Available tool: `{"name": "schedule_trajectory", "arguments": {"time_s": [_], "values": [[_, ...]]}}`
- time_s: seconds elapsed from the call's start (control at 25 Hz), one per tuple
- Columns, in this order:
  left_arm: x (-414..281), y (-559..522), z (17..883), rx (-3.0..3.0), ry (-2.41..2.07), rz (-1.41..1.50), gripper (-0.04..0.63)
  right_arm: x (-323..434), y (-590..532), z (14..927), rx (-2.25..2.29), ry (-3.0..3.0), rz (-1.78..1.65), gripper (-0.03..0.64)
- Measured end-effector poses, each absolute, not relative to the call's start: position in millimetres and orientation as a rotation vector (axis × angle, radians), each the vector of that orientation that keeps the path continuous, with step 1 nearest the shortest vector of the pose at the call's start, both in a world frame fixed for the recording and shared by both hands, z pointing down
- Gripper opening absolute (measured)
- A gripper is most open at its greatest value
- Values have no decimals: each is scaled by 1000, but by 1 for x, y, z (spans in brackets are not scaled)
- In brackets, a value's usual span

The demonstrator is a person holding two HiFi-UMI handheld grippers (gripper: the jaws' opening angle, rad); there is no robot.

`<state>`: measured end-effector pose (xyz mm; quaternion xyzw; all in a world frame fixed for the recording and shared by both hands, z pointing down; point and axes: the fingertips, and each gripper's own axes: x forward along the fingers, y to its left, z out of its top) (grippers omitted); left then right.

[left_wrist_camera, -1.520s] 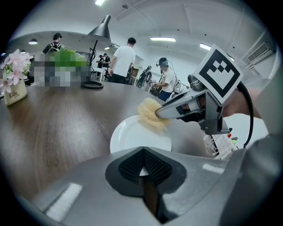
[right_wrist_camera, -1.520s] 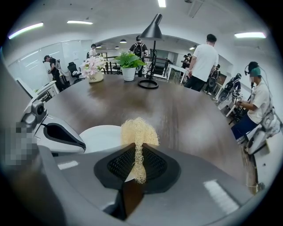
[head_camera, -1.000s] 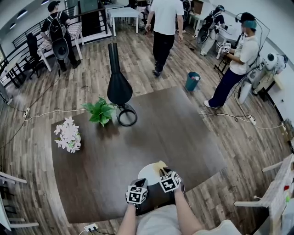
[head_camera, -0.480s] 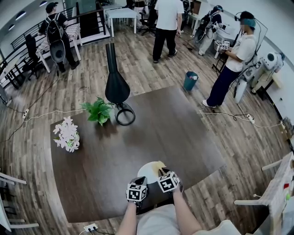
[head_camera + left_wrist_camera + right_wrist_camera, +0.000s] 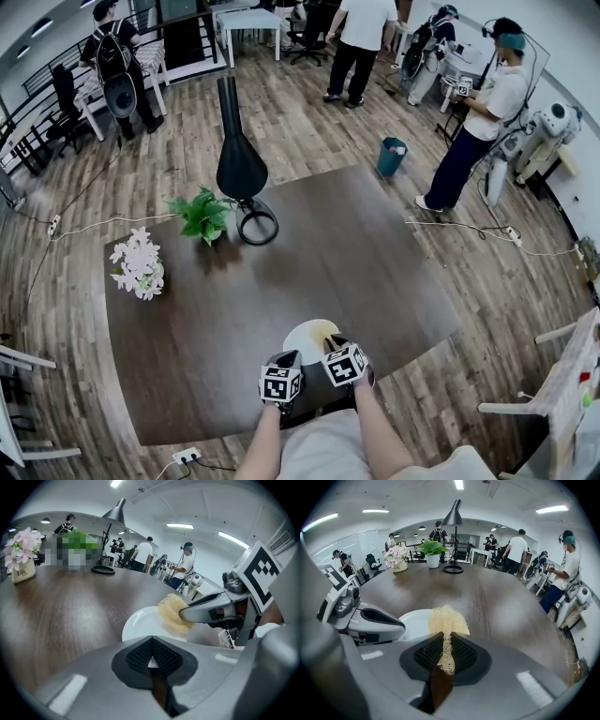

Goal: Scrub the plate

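- Partly, the plate [image 5: 138, 625] was hidden by the left gripper [image 5: 151, 661] pinching its rim.
- A scourer [image 5: 448, 619] was clamped in the right gripper [image 5: 445, 657].
- A lamp [image 5: 241, 167] was set well behind.

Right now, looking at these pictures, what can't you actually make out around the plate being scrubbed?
Near rim of the plate: in the head view, the left gripper and right gripper cover it; in the left gripper view, its shut jaws overlap it.
Surface of the plate under the scrubber: in both gripper views, the scrubber hides that patch.
The green plant: in the left gripper view, a mosaic patch blurs it.
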<state>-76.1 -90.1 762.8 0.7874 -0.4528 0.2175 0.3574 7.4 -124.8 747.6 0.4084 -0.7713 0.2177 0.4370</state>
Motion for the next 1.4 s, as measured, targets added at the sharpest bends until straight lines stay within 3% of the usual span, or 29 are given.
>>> {"name": "schedule_trajectory", "arguments": {"time_s": [1.4], "values": [[-124, -80, 753, 1976, -1305, 515, 0, -37, -97, 753, 824, -1969, 490, 71]]}}
